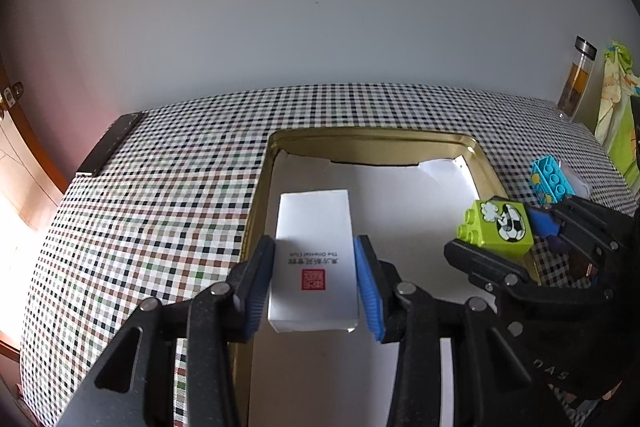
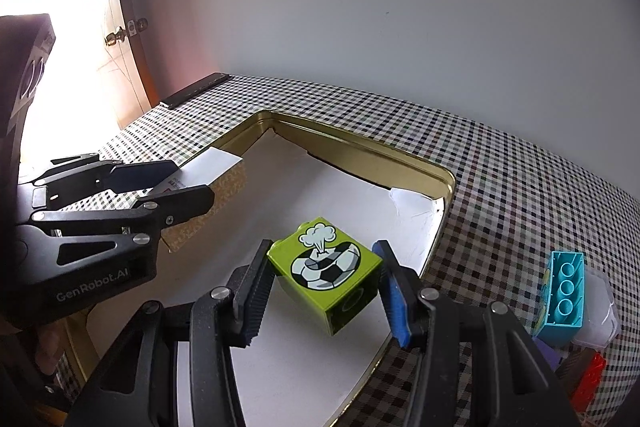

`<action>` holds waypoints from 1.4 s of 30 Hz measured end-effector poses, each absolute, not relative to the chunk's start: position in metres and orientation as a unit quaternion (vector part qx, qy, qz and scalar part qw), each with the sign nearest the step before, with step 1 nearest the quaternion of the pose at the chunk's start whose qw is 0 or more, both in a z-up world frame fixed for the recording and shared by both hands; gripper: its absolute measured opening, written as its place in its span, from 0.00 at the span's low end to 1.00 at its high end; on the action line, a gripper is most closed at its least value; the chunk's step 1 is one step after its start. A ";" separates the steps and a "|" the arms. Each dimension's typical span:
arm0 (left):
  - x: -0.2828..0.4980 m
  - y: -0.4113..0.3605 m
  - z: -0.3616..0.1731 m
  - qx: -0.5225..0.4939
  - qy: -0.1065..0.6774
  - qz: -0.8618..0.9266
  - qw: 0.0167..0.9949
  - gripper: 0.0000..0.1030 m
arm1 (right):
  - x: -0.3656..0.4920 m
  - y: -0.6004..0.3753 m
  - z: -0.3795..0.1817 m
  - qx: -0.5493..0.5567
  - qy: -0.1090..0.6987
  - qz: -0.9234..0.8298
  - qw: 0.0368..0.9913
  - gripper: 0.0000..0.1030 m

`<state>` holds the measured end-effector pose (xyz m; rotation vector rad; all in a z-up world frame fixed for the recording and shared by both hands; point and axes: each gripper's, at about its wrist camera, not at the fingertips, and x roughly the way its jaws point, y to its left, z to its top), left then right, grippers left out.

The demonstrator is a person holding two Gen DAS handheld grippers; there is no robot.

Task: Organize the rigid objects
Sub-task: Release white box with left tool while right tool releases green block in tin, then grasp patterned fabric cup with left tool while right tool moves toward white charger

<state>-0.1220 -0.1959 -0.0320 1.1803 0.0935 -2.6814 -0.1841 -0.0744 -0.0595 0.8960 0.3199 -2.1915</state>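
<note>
A white box is gripped by the left gripper at lower centre, over the gold tin; a green brick, clamped corner-wise by the right gripper, could be twisted loose.

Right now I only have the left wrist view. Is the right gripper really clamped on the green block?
Observer: Yes. From the right wrist, both pads of the right gripper press the sides of the block, which hangs tilted.
Operator: Is it over the tin?
Observer: Yes, over the white liner of the tin, close to the right rim.
Operator: Anything outside that I'm missing?
Observer: A red brick lies on the cloth, near the blue brick.
</note>
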 end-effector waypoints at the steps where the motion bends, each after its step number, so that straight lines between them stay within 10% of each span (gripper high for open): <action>1: -0.121 -0.196 -0.031 0.398 0.032 -0.910 0.108 0.55 | -0.185 -0.073 -0.060 0.349 0.122 -0.854 0.366 0.53; 5: -0.114 -0.201 -0.025 0.376 0.038 -0.918 0.124 0.88 | -0.187 -0.070 -0.058 0.344 0.121 -0.858 0.362 0.74; 42: -0.029 0.036 -0.038 0.273 -0.026 -0.962 0.003 0.99 | -0.104 0.230 -0.071 0.274 -0.039 -0.943 0.185 0.83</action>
